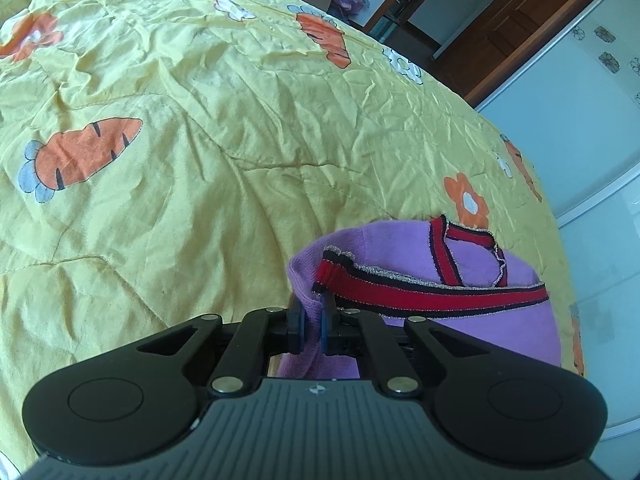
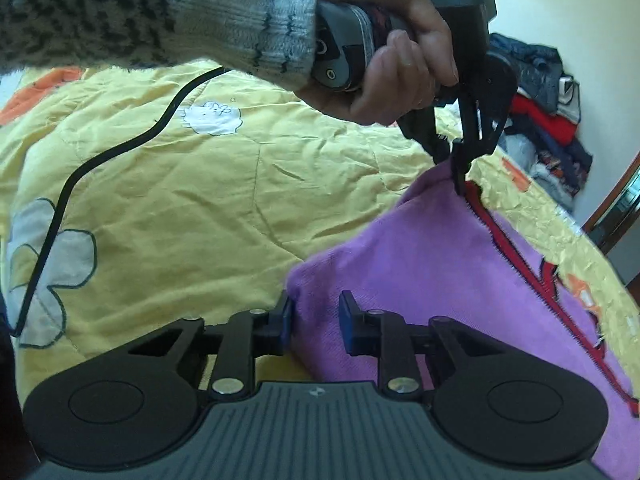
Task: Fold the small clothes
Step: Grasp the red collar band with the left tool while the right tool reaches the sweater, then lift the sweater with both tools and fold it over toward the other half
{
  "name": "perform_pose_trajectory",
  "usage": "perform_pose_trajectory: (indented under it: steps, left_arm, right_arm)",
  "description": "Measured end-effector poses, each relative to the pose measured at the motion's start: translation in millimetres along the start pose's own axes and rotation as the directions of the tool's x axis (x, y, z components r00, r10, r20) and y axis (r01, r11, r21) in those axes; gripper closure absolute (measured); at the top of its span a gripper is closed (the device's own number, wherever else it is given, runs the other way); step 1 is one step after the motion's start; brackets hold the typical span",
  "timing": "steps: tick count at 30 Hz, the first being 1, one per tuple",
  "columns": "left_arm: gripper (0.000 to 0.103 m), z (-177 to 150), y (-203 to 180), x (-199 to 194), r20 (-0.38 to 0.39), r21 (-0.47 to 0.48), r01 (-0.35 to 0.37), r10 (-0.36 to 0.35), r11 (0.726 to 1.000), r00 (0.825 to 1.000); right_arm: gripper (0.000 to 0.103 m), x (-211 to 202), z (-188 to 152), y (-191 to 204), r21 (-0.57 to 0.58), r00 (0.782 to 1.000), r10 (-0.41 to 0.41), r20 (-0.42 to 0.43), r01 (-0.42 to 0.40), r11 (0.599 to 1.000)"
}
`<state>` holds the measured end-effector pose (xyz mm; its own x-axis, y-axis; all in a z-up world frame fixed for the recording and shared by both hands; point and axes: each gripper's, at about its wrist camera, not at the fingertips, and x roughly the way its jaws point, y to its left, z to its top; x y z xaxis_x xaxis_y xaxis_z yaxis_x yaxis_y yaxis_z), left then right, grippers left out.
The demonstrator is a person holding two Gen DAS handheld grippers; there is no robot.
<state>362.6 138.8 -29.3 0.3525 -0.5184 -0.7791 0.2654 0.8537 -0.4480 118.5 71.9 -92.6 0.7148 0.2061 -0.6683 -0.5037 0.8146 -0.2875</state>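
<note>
Both grippers at soft purple knit garment (image 1: 404,248); left gripper (image 1: 311,330) pinching.

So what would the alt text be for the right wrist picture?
A purple garment with red trim lies on a yellow carrot-print quilt, its near edge between the fingers of the right gripper. Beyond it, a hand in a knitted sleeve holds the left gripper, shut on the garment's far corner.

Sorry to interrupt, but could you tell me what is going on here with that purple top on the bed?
A person is folding a small purple top on a yellow carrot-print quilt, with tongs in each hand. The left tongs are shut on the fabric beside its red-striped trim. The right tongs are open around another edge of the top, not yet clamped.
</note>
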Motion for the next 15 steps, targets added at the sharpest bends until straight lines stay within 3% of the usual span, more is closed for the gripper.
perform_pose_trajectory:
  steps: [5, 7, 11, 13, 15]
  left_arm:
    - [0.095, 1, -2, -2, 0.005, -0.006, 0.016, -0.016, 1.000, 1.000]
    - [0.095, 1, 2, -1, 0.002, -0.033, 0.055, -0.055, 0.998, 0.998]
    - [0.095, 2, 19, 0, 0.004, -0.163, 0.169, -0.170, 0.972, 0.985]
    - [0.096, 3, 24, 1, 0.008, -0.205, 0.188, -0.190, 0.961, 0.982]
    - [0.096, 3, 28, 2, 0.017, -0.243, 0.210, -0.213, 0.947, 0.977]
  right_arm:
    - [0.096, -6, -3, -14, 0.093, 0.998, 0.039, 0.058, -0.044, 0.995]
    - [0.096, -6, -5, -31, 0.221, 0.991, 0.103, 0.082, -0.119, 0.968]
    - [0.097, -2, -16, -81, 0.513, 0.958, 0.242, 0.153, -0.286, 0.809]
    - [0.097, -4, -23, -98, 0.596, 0.934, 0.290, 0.210, -0.358, 0.719]
    - [0.097, -8, -27, -109, 0.639, 0.918, 0.311, 0.245, -0.394, 0.660]
